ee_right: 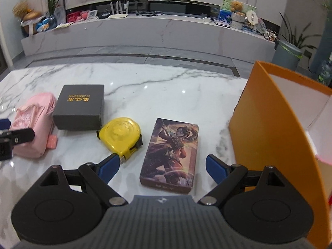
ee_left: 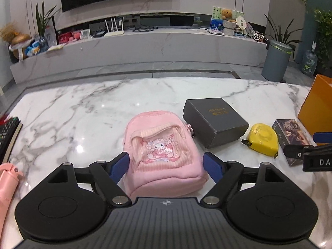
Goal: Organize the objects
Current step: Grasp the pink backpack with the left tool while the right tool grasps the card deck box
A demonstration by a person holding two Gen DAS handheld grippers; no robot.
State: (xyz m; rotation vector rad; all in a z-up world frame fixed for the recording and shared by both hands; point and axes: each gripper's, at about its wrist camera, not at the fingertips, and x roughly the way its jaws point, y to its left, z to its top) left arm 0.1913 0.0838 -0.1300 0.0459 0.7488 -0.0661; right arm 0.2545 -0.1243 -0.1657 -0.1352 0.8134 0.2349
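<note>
From the left wrist, the left hand-held gripper stands wide open, its blue pads on either side of one pink mini backpack that lies on the marble counter. The bag's lower part sits between the pads; whether they touch the fabric I cannot tell, and nothing is gripped. Ahead and to the right of this hand-held gripper lie one dark grey box with gold lettering, one yellow tape measure and one illustrated card box. At the far right stands one orange box, and the tip of the right hand-held gripper reaches in there. A pink object lies at the left edge.

From the right wrist, the right hand-held gripper is also spread wide and holds nothing. The illustrated card box lies flat between its blue pads, clear of both. Just beside the left pad is the yellow tape measure; beyond that, the dark grey box and the pink mini backpack, with the left hand-held gripper at it. The orange box stands open to the right.
</note>
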